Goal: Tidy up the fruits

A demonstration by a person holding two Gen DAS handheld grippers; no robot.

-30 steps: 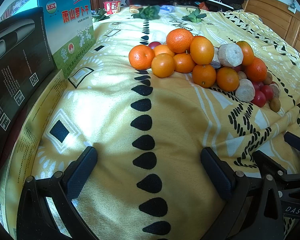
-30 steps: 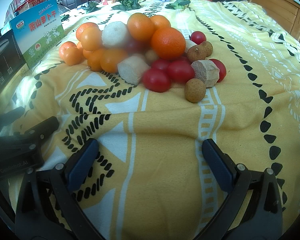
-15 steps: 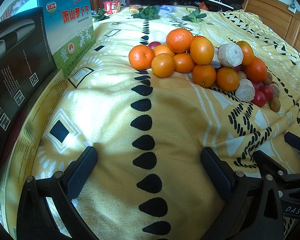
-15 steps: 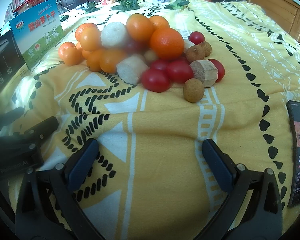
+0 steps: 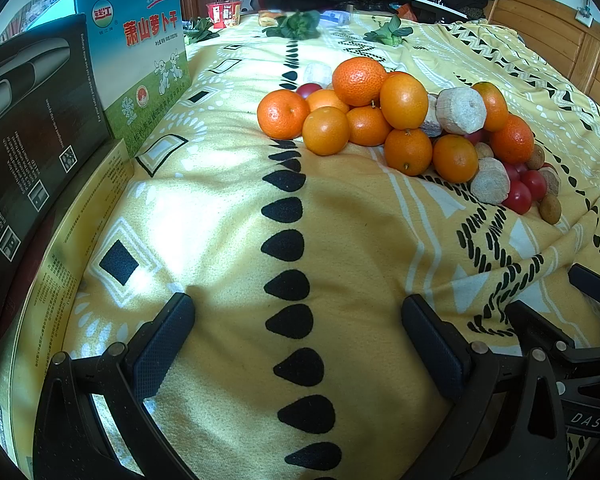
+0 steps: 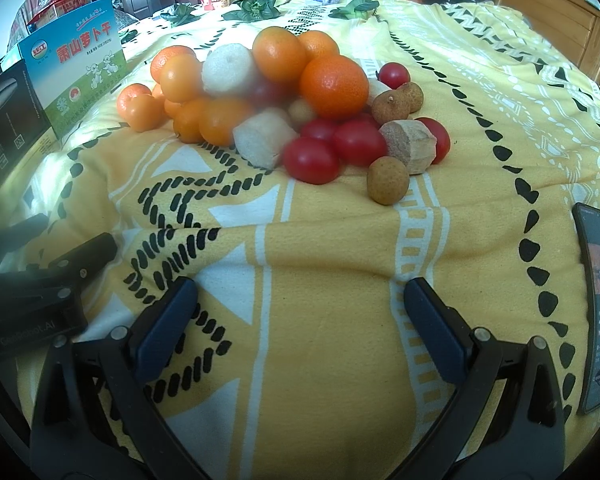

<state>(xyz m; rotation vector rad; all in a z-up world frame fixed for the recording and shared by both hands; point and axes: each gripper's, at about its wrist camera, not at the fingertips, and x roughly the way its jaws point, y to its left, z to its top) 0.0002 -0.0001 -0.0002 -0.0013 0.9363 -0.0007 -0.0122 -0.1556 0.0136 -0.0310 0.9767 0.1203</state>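
Blue-green box reading 萧山萝卜干; "DAS", perhaps cut off, on right gripper.

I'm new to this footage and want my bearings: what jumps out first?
A heap of oranges mixed with red cherry tomatoes and pale root chunks sits mid-way up the yellow patterned blanket. Upright printed boxes line the blanket's left edge, and a phone lies at its right. Both grippers' jaws stand open and empty.

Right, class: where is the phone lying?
In the right wrist view, the phone lies at the far right edge on the yellow blanket, right of the fruit pile.
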